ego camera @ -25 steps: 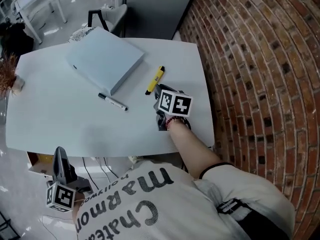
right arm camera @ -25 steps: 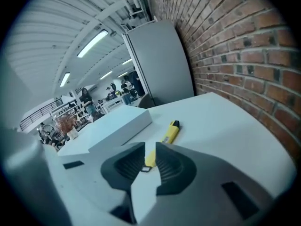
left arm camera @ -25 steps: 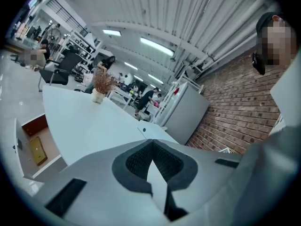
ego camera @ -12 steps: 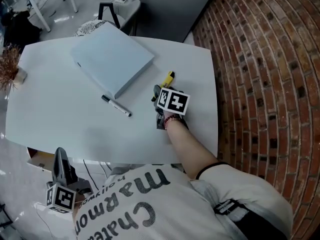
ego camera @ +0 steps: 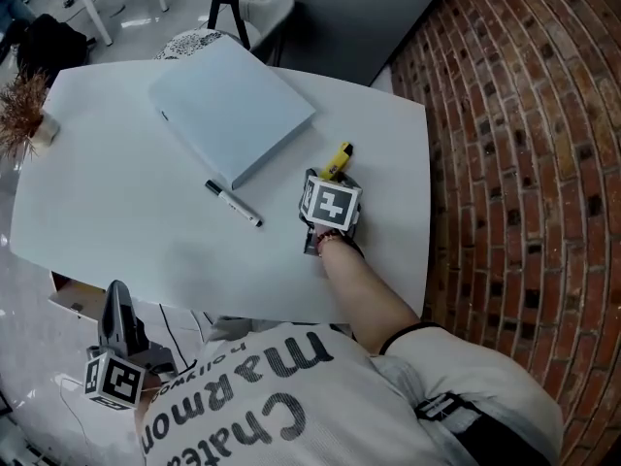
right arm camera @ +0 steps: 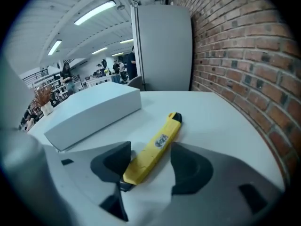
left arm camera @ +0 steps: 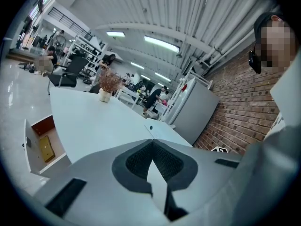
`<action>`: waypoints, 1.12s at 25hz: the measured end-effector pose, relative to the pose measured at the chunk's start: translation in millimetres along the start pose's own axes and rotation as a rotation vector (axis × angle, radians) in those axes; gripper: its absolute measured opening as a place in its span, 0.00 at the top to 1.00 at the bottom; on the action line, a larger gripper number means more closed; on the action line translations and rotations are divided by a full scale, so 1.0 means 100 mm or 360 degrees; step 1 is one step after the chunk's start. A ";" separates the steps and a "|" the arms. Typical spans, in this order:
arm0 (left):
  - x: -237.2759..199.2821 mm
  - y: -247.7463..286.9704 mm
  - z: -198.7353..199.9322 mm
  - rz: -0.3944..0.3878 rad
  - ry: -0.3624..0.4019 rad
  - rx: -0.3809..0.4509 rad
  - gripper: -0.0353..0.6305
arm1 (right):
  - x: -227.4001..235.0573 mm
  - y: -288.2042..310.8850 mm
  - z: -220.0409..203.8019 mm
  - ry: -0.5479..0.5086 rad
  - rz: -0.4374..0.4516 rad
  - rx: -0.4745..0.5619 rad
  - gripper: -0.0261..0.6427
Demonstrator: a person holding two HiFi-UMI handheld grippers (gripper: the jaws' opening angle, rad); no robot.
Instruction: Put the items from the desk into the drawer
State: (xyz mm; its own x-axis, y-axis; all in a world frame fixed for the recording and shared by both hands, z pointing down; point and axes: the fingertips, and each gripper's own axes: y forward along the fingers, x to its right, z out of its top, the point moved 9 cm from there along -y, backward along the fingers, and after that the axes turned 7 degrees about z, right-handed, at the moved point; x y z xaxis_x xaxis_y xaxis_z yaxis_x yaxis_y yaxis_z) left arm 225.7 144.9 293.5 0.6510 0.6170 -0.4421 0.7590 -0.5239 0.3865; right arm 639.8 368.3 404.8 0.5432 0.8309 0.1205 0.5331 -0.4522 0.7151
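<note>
A yellow utility knife [ego camera: 339, 156] [right arm camera: 154, 149] lies on the white desk [ego camera: 116, 202], near its right edge. My right gripper [ego camera: 326, 177] [right arm camera: 146, 163] stands over the knife's near end. Its jaws have just been opening and now straddle the knife, with neither pad pressing on it. A black marker pen [ego camera: 233, 204] lies to the left. Behind it rests a flat pale blue box [ego camera: 233, 110] [right arm camera: 89, 109]. My left gripper [ego camera: 116, 307] [left arm camera: 151, 142] hangs below the desk's front edge with nothing in it, its pads meeting at the tips. The open drawer [left arm camera: 41, 144] [ego camera: 70, 297] holds a flat tan item.
A small pot of dried plant [ego camera: 24, 115] [left arm camera: 107, 84] stands at the desk's far left corner. A brick wall [ego camera: 524, 163] runs along the right side. A chair [ego camera: 238, 17] and a grey cabinet [right arm camera: 162, 46] stand behind the desk.
My right gripper has moved forward onto the yellow knife, whose near end is now hidden under it in the head view. The left gripper stays where it was.
</note>
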 end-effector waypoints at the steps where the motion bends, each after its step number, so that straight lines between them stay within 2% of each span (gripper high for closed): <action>1: -0.01 0.00 -0.01 -0.0001 -0.0004 -0.0005 0.94 | 0.01 0.00 0.00 0.0010 -0.0002 0.0006 0.57; 5: -0.05 0.02 -0.05 -0.0015 -0.0019 -0.0016 0.94 | 0.09 -0.01 0.01 0.0090 -0.0036 0.0031 0.71; 8: -0.12 0.01 -0.06 -0.0035 -0.0026 -0.0028 0.94 | 0.13 -0.03 -0.02 0.0177 -0.0051 0.0022 0.76; 16: -0.54 -0.13 0.12 -0.0069 -0.0061 -0.0037 0.94 | -0.11 -0.24 -0.22 0.0307 -0.0103 -0.0025 0.78; 28: -1.38 -0.43 0.51 -0.0152 -0.0041 -0.0031 0.94 | -1.06 -0.70 -0.70 0.0384 -0.0008 0.0007 0.78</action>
State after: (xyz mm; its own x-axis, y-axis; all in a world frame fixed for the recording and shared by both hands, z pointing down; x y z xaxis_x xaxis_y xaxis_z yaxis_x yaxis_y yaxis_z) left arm 103.9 52.9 296.7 0.5760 0.6480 -0.4984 0.8175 -0.4520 0.3571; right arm 498.8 334.5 390.0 0.3700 0.8863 0.2784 0.5386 -0.4488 0.7131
